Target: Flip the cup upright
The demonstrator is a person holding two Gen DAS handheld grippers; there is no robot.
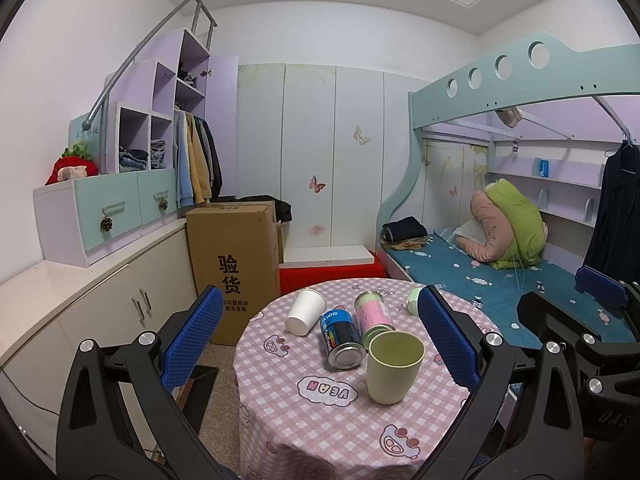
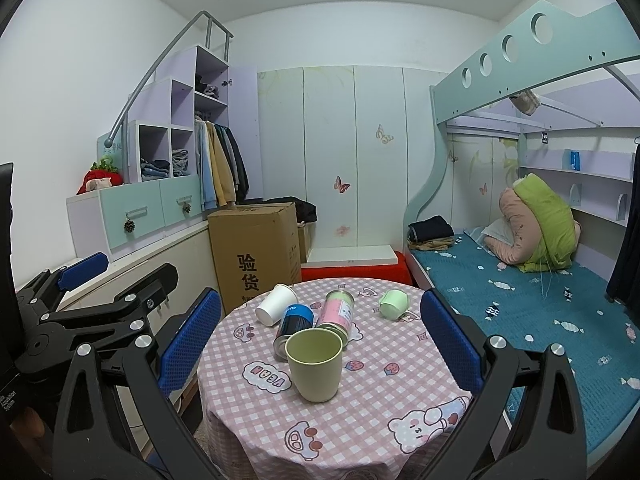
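A pale yellow-green cup (image 1: 394,366) stands upright, mouth up, near the front of a round table with a pink checked cloth (image 1: 320,420); it also shows in the right wrist view (image 2: 316,364). A white paper cup (image 1: 305,311) (image 2: 276,304) lies on its side at the back left. A small green cup (image 1: 414,300) (image 2: 394,303) lies tipped at the back right. My left gripper (image 1: 320,336) is open and empty, short of the table. My right gripper (image 2: 320,336) is open and empty too, and shows at the right of the left wrist view (image 1: 600,292).
A dark blue can (image 1: 342,338) and a pink-green can (image 1: 374,316) lie on their sides mid-table. A cardboard box (image 1: 234,264) stands left of the table by low cabinets (image 1: 100,312). A bunk bed (image 1: 500,280) with a teal mattress is to the right.
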